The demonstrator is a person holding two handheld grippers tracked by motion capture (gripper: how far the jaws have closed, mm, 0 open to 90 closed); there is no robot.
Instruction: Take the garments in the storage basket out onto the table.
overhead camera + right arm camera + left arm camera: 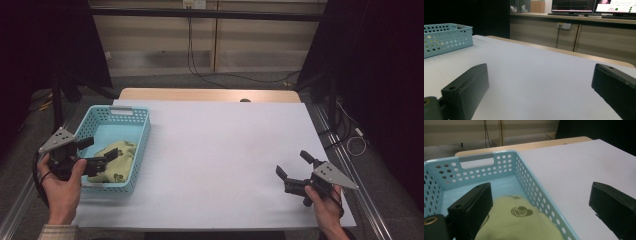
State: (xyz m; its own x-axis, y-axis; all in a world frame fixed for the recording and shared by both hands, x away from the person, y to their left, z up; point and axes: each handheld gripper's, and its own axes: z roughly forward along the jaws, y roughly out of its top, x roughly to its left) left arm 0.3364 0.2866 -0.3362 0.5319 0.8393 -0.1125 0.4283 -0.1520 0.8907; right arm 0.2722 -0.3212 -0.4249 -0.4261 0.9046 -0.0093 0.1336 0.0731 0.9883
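Note:
A light blue perforated basket [141, 131] stands at the table's left, and a yellow-green patterned cloth [119, 159] lies bunched in its near half. My left gripper [98, 148] hovers open over the basket's near left part, just above the cloth, holding nothing. In the left gripper view the cloth [521, 222] lies low between the spread jaws of the gripper [541, 195], with the basket [476, 157] around it. My right gripper [294, 165] is open and holds nothing above the bare white table near the front right corner. The right gripper view looks past its gripper [541, 75] to the far-off basket [446, 37].
A white sheet [225, 145] covers the table; a strip of wooden tabletop [210, 95] shows at the back edge. Black stands and cables flank both sides. Cabinets and monitors [574, 5] stand beyond the table.

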